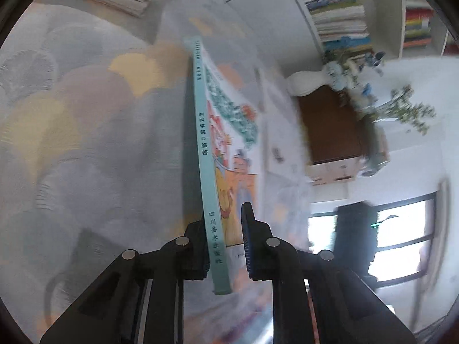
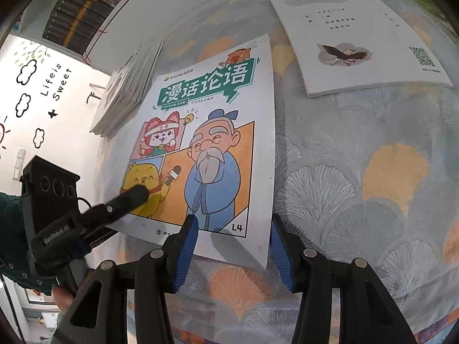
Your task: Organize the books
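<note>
1. On a tablecloth [image 2: 358,189] printed with grey and orange ginkgo leaves, a comic book [image 2: 206,143] titled "漫话论语" lies cover up, marked "L4" at its lower corner.
2. Its teal spine [image 1: 205,154] reads "编著" and "四川美术出版社".
3. Left gripper [image 1: 223,246] is clamped on the book's spine edge; from the right wrist view its finger [image 2: 129,199] presses on the yellow chick on the cover.
4. Right gripper [image 2: 233,253] hovers at the book's near edge, blue pads apart, gripping nothing.
5. A white booklet [image 2: 364,40] with an eagle drawing and a QR code lies beyond the comic book.
6. A stack of books [image 2: 129,86] rests to the left.
7. Wall lettering [image 2: 56,81] reads "Life is Sweet".
</note>
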`<move>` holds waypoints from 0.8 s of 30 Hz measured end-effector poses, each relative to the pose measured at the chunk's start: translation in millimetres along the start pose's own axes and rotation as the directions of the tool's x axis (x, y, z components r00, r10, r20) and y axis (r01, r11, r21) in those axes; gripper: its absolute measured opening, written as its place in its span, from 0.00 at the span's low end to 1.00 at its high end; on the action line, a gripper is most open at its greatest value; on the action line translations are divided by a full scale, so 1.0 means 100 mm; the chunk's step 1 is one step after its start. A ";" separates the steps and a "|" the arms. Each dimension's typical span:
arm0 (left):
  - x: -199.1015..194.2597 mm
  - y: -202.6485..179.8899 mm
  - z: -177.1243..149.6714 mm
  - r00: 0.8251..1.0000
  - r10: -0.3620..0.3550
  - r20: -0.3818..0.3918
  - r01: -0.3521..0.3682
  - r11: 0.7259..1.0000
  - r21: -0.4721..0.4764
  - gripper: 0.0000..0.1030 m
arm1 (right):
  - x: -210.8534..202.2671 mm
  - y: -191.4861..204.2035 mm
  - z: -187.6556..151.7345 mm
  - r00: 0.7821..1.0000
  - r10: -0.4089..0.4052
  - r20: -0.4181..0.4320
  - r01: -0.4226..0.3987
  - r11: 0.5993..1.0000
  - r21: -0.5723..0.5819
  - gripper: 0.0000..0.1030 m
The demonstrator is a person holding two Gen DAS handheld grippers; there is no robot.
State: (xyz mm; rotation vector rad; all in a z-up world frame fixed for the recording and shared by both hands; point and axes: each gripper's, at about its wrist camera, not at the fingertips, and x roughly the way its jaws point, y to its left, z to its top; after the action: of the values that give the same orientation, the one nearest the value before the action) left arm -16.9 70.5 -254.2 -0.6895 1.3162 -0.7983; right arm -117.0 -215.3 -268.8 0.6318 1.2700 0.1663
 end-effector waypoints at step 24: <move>0.13 0.09 0.03 0.981 -0.169 -0.091 0.151 0.973 -0.176 0.14 | 0.16 -0.58 0.14 0.894 0.443 0.062 -0.436 0.831 0.345 0.39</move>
State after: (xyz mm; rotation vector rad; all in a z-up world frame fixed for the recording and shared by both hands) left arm -11.9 64.9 -268.6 -0.9074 1.4485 -0.8694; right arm -112.2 -260.4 -311.2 1.2377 1.1638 0.3318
